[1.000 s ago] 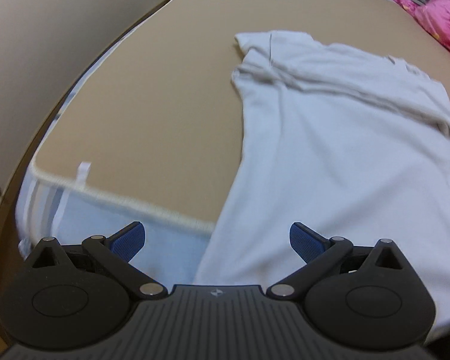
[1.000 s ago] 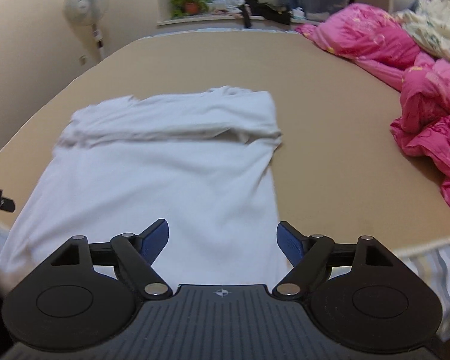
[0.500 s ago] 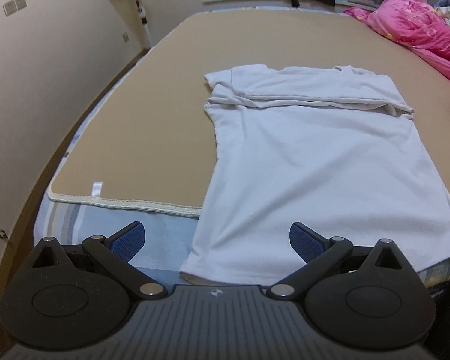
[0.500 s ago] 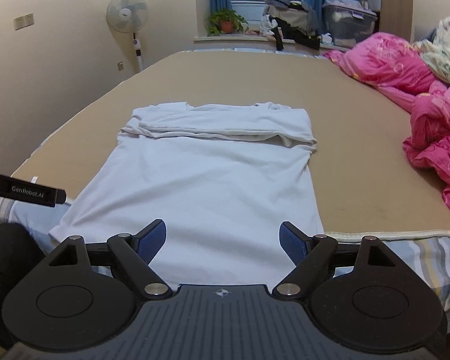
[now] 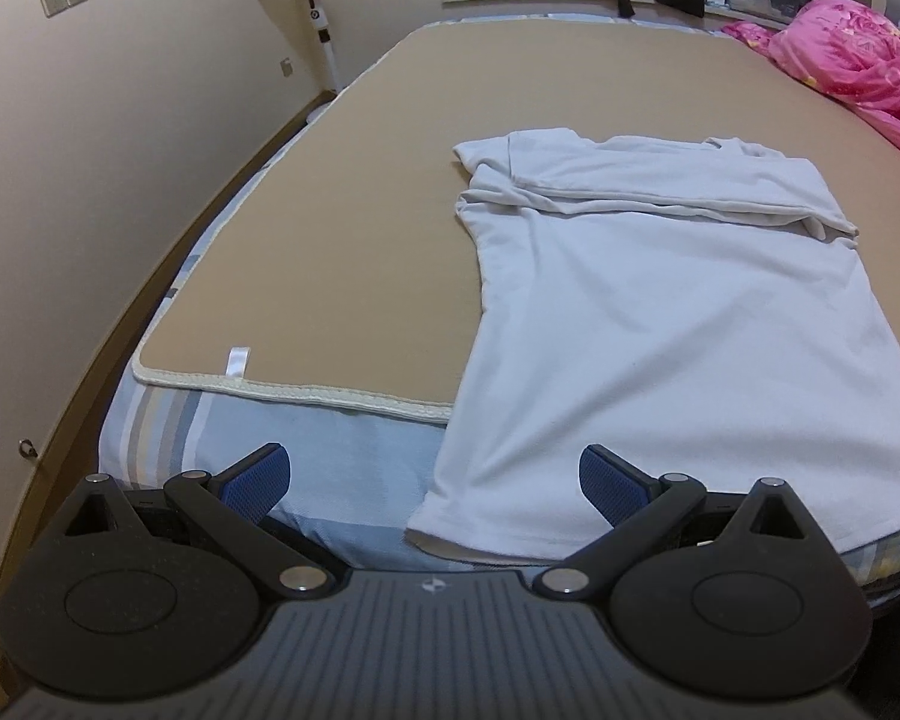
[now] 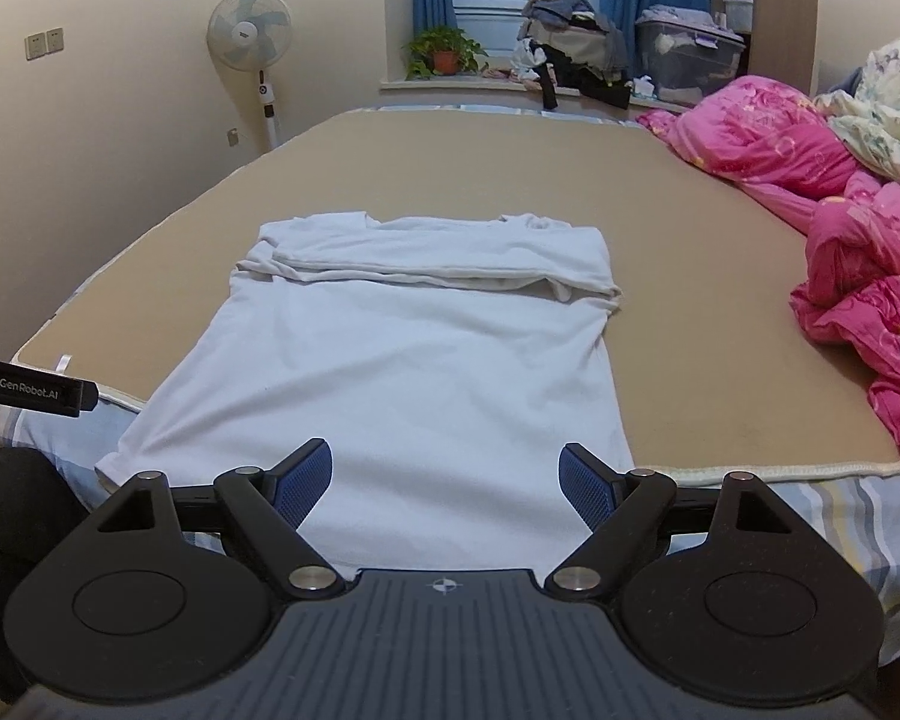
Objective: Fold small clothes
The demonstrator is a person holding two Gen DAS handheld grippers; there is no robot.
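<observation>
"GenRobot.AI" on the left tongs (image 6: 33,391) beside white T-shirt (image 6: 402,360)

T-shirt (image 6: 402,360) on mat (image 6: 450,168), quilt (image 6: 840,228) right, fan (image 6: 249,39) behind left

Both wrist views near bed (image 5: 342,252) foot, sharing shirt (image 6: 402,372).

My white T-shirt (image 5: 660,324) lies flat on the bed, filling the centre right of my left view and the middle of my right view (image 6: 402,354). Its far end is folded back over the body in a band; its near hem drapes over the bed's edge.
</observation>
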